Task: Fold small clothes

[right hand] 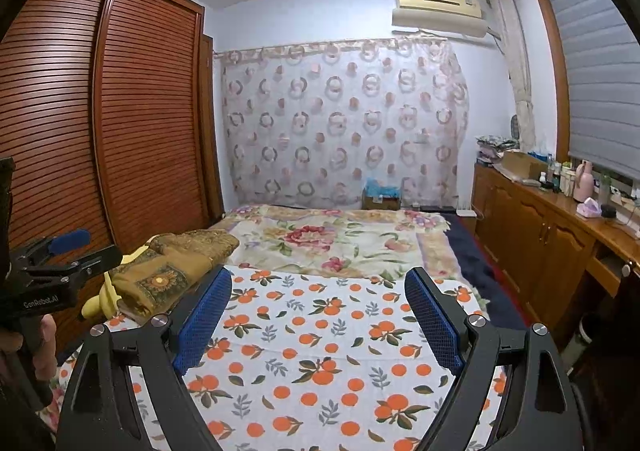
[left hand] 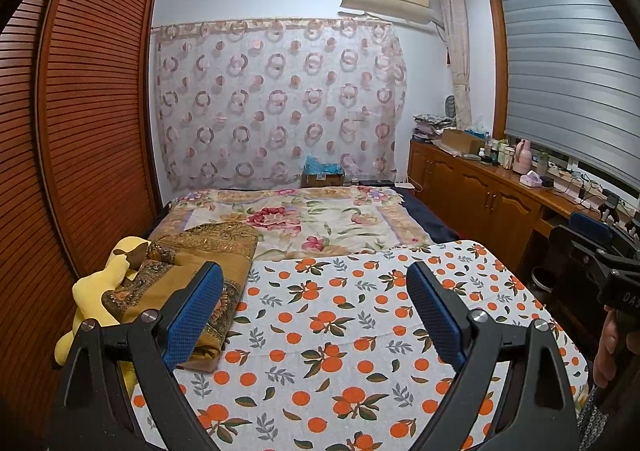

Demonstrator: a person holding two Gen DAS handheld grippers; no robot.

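Note:
A white cloth printed with oranges [left hand: 340, 331] lies spread flat over the near end of the bed; it also shows in the right wrist view [right hand: 320, 343]. My left gripper [left hand: 316, 283] is open and empty, held above the cloth. My right gripper [right hand: 318, 287] is open and empty above the same cloth. The left gripper also shows at the left edge of the right wrist view [right hand: 60, 251]. The right gripper shows at the right edge of the left wrist view [left hand: 600, 247]. No small garment is visible on the cloth.
A folded brown patterned blanket [left hand: 200, 275] and a yellow plush toy [left hand: 100, 291] lie at the cloth's left edge. A floral bedspread [left hand: 304, 219] covers the far bed. A louvred wardrobe [left hand: 80, 131] stands left, a wooden counter [left hand: 500, 187] with bottles right.

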